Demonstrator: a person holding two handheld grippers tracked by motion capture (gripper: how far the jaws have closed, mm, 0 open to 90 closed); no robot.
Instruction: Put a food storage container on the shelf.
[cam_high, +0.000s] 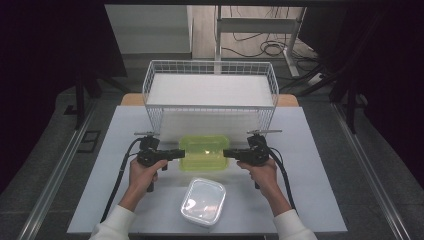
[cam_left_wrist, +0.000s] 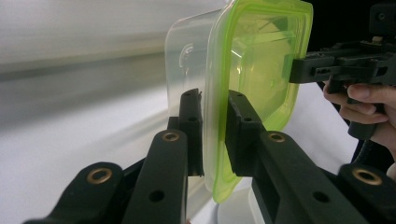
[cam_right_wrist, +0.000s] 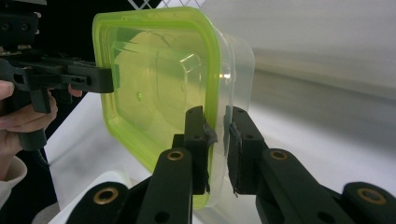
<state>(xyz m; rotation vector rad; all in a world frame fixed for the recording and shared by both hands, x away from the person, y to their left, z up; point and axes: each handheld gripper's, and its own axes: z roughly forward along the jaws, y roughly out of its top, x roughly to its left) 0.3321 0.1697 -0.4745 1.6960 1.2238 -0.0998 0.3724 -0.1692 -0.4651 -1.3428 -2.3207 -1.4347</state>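
Step in hand: a lidded container (cam_high: 203, 152) is gripped at both short ends and judged to be in the lifting stage, between the wire basket (cam_high: 210, 86) and a second container (cam_high: 203, 201)
Left gripper (cam_high: 176, 153): jaws drawn narrow and clamped on the lid rim at the container's left end, as seen in the left gripper view (cam_left_wrist: 212, 135)
Right gripper (cam_high: 229, 153): jaws drawn narrow and pinched on the rim at the right end (cam_right_wrist: 215, 140)
Position: mid-table (cam_high: 310, 200), just before the basket front
Appearance: clear plastic tub, translucent yellow-green lid (cam_right_wrist: 154, 88) seated on top, rounded corners, no contents made out
Next move: both ends to be kept level and raised together; the basket's front wall must be cleared if placement inside is intended
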